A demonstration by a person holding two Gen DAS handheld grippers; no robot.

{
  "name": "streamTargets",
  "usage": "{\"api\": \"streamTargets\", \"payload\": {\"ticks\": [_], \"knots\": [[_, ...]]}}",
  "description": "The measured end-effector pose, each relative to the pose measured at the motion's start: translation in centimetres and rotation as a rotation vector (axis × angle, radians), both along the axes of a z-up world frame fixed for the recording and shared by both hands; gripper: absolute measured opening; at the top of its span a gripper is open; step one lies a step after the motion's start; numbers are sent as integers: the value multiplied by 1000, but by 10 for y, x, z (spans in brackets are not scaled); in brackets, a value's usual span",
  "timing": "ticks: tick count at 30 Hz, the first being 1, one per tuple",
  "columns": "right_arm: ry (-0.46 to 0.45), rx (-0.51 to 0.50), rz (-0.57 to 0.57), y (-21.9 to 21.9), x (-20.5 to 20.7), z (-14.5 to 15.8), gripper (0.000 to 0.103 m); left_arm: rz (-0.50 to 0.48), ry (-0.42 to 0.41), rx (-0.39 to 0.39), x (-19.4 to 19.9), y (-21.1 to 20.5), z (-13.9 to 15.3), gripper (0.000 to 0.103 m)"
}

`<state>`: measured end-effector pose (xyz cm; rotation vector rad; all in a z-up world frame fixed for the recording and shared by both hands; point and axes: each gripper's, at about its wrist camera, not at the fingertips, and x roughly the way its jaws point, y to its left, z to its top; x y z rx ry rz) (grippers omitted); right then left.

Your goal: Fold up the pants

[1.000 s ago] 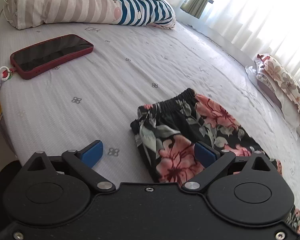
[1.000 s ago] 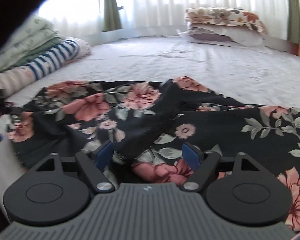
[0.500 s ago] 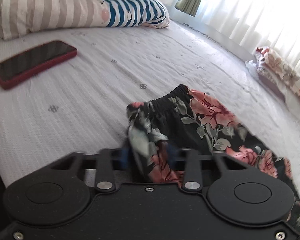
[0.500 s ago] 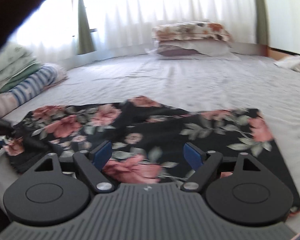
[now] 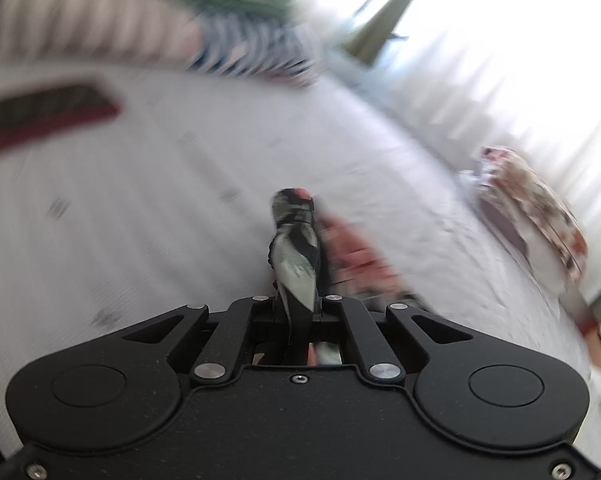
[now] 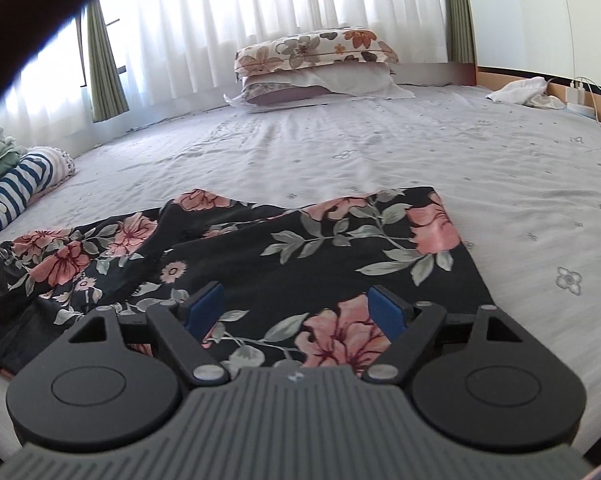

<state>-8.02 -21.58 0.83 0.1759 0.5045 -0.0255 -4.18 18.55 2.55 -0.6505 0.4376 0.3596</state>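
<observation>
On bed (image 6: 380, 152): 1 floral pants (image 6: 300, 248); left gripper (image 5: 298, 308) clamped on waistband bunch, right gripper (image 6: 296, 308) wide apart above pants, holding nothing; 2 stacked pillows (image 6: 316, 64) beyond.

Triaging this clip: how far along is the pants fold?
Early. Done: the floral pants lie spread on the bed sheet, legs roughly flat, no fold made. In hand: the left gripper is shut on a bunched edge of the fabric. The right gripper is open above the leg end, gripping nothing. Left: right-side grasp, then every fold.
</observation>
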Motion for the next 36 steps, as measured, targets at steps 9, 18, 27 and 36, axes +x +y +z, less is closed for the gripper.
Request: {"api": "streamTargets", "payload": {"ticks": [9,18,27,36], "knots": [[18,57,-114,-48,-18,3,88,-486,-245,263,22,-182,82,4],[54,96,-294,-124,-54,4,87,-960,-58,304,18,-356,12,6],[57,279,-271,-155,-55,-2,87,-1072,60,325,-12,-376,-33,62],[-21,199,-75,-103,-22,14,89,-961,-63,262,-35,-278,26,83]]}}
